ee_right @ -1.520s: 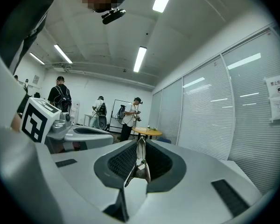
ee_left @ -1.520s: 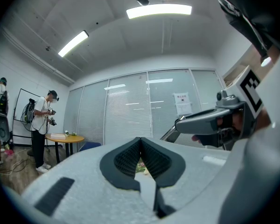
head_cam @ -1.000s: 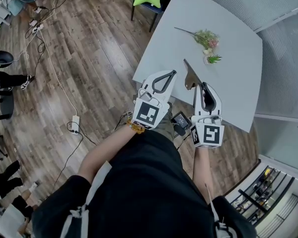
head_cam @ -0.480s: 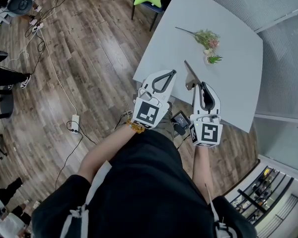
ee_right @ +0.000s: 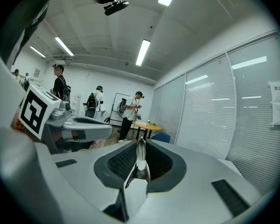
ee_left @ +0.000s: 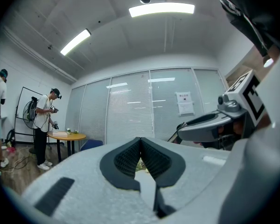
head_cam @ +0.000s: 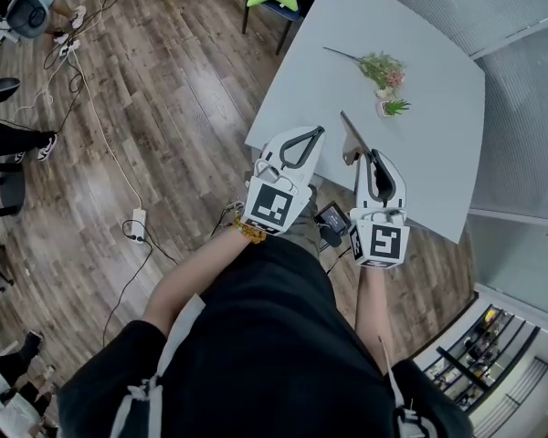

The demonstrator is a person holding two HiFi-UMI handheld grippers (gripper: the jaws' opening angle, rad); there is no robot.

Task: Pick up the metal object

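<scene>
As nothing really moved, our right hand-held gripper (head_cam: 375, 158) kept pinching the metal object (head_cam: 351, 142), pointing toward eleven o'clock, so pickup seemed complete.

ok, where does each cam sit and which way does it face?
Head view: on the head, steeply down at the table; torso, arms, both grippers show.
Left gripper view: on the left gripper, facing along its shut jaws toward blinds.
Right gripper view: on the right gripper, along jaws shut on the metal object.
Shared: each gripper view shows the other gripper.
</scene>
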